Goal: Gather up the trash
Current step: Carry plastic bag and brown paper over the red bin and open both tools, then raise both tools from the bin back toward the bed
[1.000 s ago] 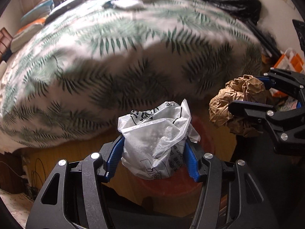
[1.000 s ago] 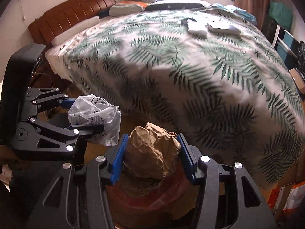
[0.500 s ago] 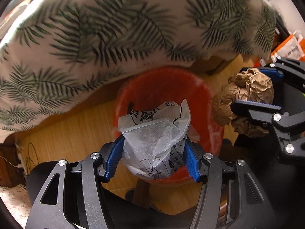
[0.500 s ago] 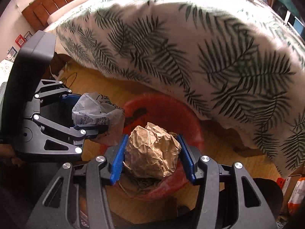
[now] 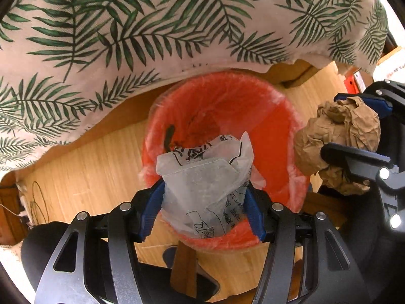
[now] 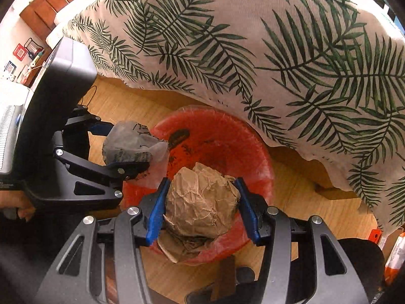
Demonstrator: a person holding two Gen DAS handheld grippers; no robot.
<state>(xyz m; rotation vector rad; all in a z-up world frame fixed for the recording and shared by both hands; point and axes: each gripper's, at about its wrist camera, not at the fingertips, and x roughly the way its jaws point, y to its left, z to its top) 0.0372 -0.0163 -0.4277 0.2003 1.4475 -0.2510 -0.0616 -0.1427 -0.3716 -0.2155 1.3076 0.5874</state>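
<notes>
While both claws grip wads, bin (image 5: 276, 116) opens upward — liner-clad.

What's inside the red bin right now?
The red bin shows a clear liner and a few dark marks on its inner wall. The plastic bag and paper ball, both held above it, hide its bottom.
</notes>
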